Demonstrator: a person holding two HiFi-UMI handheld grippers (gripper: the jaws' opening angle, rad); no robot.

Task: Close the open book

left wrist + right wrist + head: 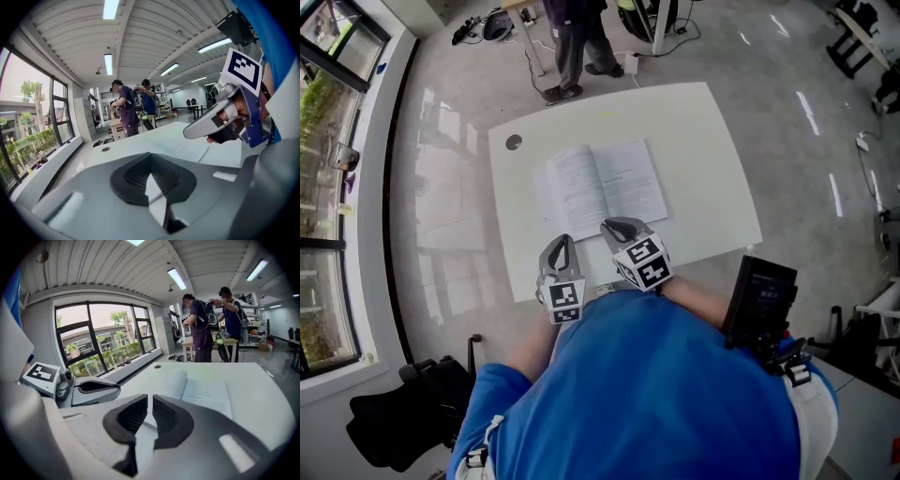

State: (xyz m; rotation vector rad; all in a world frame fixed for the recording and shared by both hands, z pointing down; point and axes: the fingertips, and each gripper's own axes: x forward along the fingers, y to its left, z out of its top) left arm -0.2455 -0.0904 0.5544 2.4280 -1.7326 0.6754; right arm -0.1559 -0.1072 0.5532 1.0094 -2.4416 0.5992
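Observation:
The open book [605, 183] lies flat with white printed pages up, in the middle of the white table [703, 131]. Both grippers hover over the table's near edge, just short of the book's near side. My left gripper [562, 244] is shut with nothing in it, and in the left gripper view its pads [150, 157] meet at the tip. My right gripper [614, 228] sits at the book's near edge, with its jaws [150, 397] drawn together and holding nothing. The book [197, 390] lies straight ahead of it. Each gripper shows in the other's view: the right gripper [211, 124] and the left gripper [93, 387].
A round grommet [514, 142] marks the table's far left corner. Two people [572, 47] stand at a small table beyond the far edge. A black chair [412, 412] is at the lower left, a black device [759, 295] at my right side. Windows line the left wall.

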